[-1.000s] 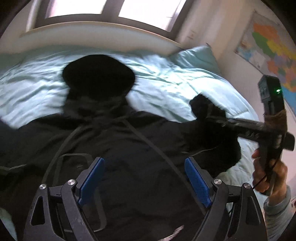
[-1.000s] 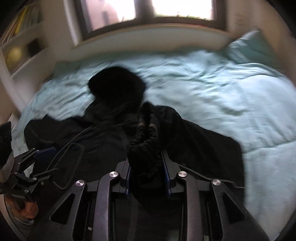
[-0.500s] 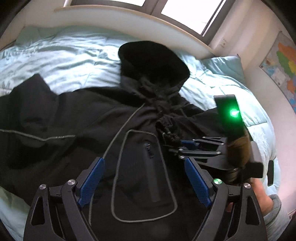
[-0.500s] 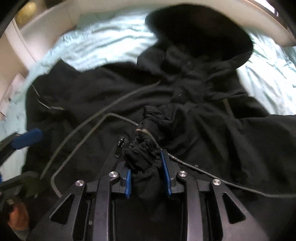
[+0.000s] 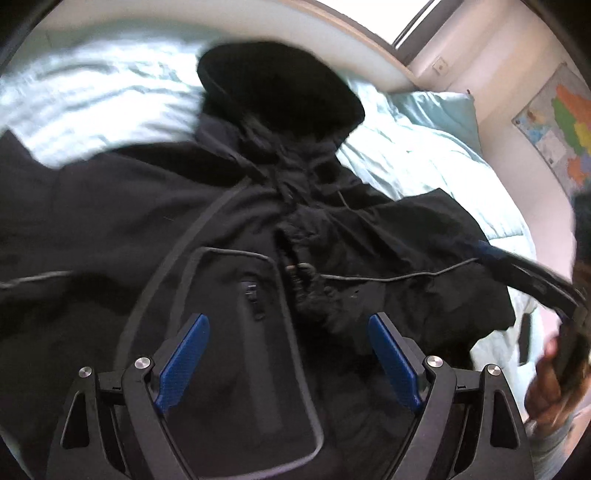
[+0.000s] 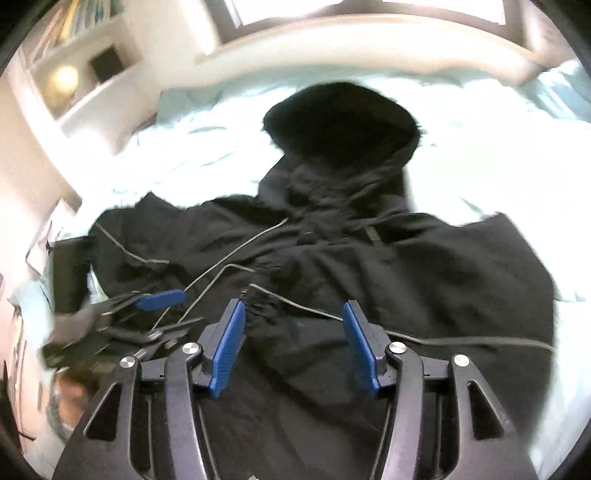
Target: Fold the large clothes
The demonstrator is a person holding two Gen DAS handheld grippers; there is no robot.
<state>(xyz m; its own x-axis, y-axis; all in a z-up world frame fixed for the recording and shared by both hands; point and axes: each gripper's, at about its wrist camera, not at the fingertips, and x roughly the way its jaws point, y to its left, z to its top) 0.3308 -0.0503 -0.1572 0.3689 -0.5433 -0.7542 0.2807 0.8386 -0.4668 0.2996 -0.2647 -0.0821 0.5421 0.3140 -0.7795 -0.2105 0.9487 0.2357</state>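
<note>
A large black hooded jacket (image 5: 229, 229) lies spread on a pale blue bed (image 5: 424, 158), hood (image 5: 280, 88) toward the headboard. Its right sleeve is folded across the chest, the gathered cuff (image 5: 314, 291) lying near the zip pocket (image 5: 255, 295). My left gripper (image 5: 288, 328) is open and empty just above the jacket's front. My right gripper (image 6: 291, 314) is open and empty above the folded sleeve (image 6: 388, 280), its cuff (image 6: 255, 295) just ahead of the left finger. The jacket (image 6: 332, 258) fills the right wrist view. The left gripper shows there at the left (image 6: 159, 310); the right gripper shows blurred at the right of the left wrist view (image 5: 517, 266).
A curved pale headboard (image 6: 369, 33) and window sit behind the bed. A pillow (image 5: 436, 110) lies at the far right corner. A wall map (image 5: 557, 118) hangs on the right. Shelves (image 6: 81, 74) stand on the left. Bare bedding (image 6: 498, 166) surrounds the jacket.
My right gripper carried the sleeve cuff across onto the jacket's chest, opened and let it go, then drew back to the right. My left gripper stayed open over the jacket.
</note>
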